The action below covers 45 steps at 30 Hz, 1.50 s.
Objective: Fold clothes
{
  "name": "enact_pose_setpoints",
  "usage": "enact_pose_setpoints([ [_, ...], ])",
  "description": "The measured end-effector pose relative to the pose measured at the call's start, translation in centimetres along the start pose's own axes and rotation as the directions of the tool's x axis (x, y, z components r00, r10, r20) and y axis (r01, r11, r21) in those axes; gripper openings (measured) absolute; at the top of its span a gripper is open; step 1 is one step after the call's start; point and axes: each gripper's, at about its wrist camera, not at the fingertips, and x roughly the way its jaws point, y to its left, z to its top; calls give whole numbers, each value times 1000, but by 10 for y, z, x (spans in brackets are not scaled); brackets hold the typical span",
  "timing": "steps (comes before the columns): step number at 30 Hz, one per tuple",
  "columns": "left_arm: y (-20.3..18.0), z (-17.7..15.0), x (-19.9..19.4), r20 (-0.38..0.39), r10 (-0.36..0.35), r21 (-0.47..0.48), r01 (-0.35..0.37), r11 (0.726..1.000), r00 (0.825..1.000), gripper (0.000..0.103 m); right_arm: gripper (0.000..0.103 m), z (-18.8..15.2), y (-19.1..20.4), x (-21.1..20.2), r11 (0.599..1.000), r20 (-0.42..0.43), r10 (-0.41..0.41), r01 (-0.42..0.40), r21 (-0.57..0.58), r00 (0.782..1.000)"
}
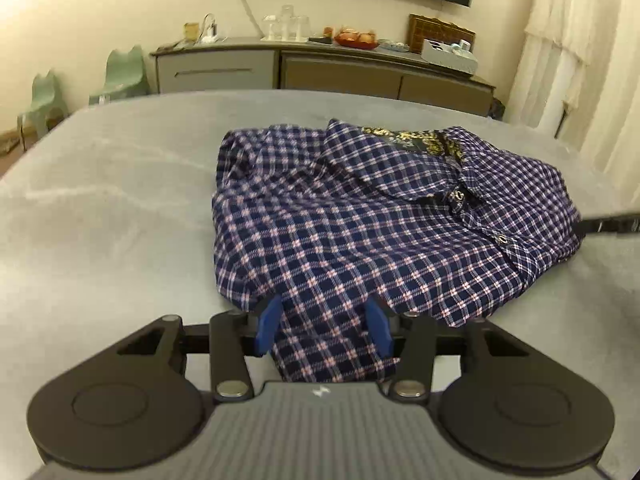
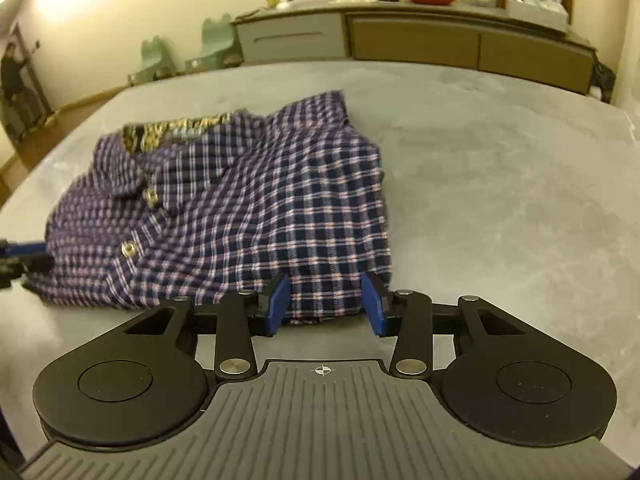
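Nearest each lens, ribbed grey housing and matte black linkage arms with round pivot discs frame the view. Between them, the left gripper [image 1: 324,330] has its blue pads apart, a fold of the shirt's hem lying in the gap; the pads flank the cloth without visibly pressing it. The right gripper [image 2: 328,304] likewise stands partly spread, its blue pads on either side of the near edge of the same garment, and no pinch shows in the cloth.

The plaid shirt [image 1: 360,216] is a soft woven fabric in navy with pink and white checks, folded into a rough rectangle with rumpled edges. Its collar is turned toward the far side, showing a gold-and-black patterned lining, and metal snap buttons run down the placket. It lies on a grey table [image 1: 120,208] with a matte, faintly mottled surface and rounded corners. From the left wrist view, a black finger of the other tool reaches in at the shirt's right edge.

Beyond the table stands a long grey-brown sideboard [image 1: 320,68] carrying glassware, a red bowl of fruit and a white box. Two pale green child's chairs [image 1: 124,76] sit by the cream wall, and a white ruffled curtain [image 1: 572,40] hangs at the right.
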Motion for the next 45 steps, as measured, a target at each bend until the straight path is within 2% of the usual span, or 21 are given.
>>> enact_pose_setpoints([
  [4,-5,4,8,5,24,72,-24,997,1000,52,49,10,0,-13,999,102,34,-31,-25,994],
  [6,-2,13,17,16,63,86,-64,994,998,52,49,12,0,1,999,62,26,-23,-45,998],
  [8,3,26,28,18,89,78,-90,993,996,52,49,10,-6,20,999,-31,-2,0,-46,1000],
  [11,11,45,41,13,107,49,-107,993,994,50,51,11,-1,23,998,-59,-4,0,-64,998],
  [13,9,50,35,41,74,61,-77,995,996,49,51,15,2,12,999,-19,-3,2,-49,1000],
  [16,1,46,27,64,29,77,-34,996,998,52,51,22,11,-5,999,86,-2,6,-52,996],
  [17,-1,45,33,51,32,82,-36,996,998,52,51,25,16,-5,998,117,1,6,-64,993],
  [21,-8,38,62,15,53,82,-54,995,998,54,51,27,38,19,990,130,20,-2,-141,991],
  [24,-10,44,76,17,51,61,-52,997,999,60,47,25,40,45,984,45,-39,46,-170,998],
  [26,-15,53,85,11,30,54,-31,998,999,61,47,27,31,55,984,13,-84,85,-158,996],
  [35,-88,85,138,-12,-45,103,46,994,999,62,48,42,-38,41,972,-47,-234,234,-2,971],
  [39,-96,87,142,-34,-31,102,35,994,999,68,58,40,-41,35,965,-51,-261,262,13,964],
  [42,-89,87,139,-52,-32,77,36,996,998,74,75,45,-21,29,960,-46,-280,279,-19,959],
  [45,-89,90,125,-56,-27,66,30,997,998,81,78,49,-10,17,963,-24,-270,270,-20,963],
])
